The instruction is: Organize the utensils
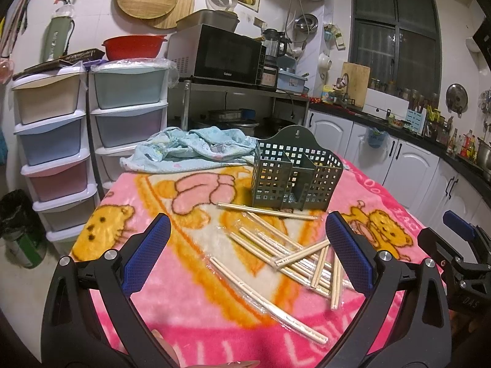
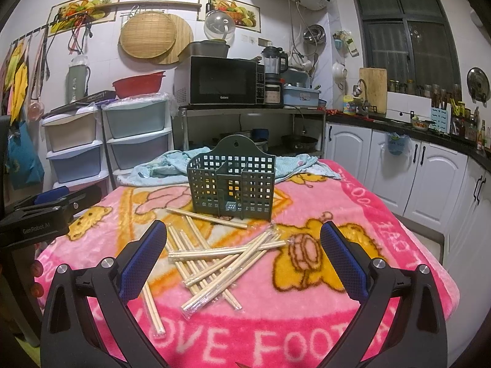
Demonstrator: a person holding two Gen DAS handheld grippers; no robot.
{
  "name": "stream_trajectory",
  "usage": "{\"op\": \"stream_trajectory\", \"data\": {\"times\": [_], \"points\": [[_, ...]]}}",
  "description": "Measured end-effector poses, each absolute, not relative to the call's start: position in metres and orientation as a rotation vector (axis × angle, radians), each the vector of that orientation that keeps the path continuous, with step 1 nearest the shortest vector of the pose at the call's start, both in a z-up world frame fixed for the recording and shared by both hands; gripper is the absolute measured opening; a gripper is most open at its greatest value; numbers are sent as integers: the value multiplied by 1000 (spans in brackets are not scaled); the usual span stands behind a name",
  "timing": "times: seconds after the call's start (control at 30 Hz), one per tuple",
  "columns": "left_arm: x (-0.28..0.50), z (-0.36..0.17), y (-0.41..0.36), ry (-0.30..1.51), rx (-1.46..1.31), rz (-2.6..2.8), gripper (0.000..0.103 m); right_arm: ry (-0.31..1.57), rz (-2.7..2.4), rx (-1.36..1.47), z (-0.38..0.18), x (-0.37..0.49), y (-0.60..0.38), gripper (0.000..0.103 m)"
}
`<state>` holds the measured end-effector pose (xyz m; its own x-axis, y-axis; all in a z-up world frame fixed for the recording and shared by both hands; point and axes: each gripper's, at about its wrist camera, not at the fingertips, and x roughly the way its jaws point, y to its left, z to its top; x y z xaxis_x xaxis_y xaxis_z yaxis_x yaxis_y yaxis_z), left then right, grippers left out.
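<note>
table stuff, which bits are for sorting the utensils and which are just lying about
For the job:
- chopsticks, scattered loose on the blanket, some in clear wrappers
- green holder, upright behind them, looks empty
- left gripper and right gripper, jaws open, holding nothing

Just lying about:
- crumpled blue cloth behind the holder
- pink blanket covering the table

pale wood chopsticks, fleecy blanket (matt)
</note>
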<state>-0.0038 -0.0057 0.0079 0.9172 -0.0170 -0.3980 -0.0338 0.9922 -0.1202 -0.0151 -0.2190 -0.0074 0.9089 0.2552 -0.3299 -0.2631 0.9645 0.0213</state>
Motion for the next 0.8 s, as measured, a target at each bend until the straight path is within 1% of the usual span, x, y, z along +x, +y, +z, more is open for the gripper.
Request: {"op": "stream_trajectory", "data": {"times": [0.47,0.8], "points": [[-4,7,-5,409,-125,9,93,338,270,-26,-12,-16,-217,97],[-4,10,-5,425,-129,6,93,347,289,-36,-1,-18,-214,97]]}}
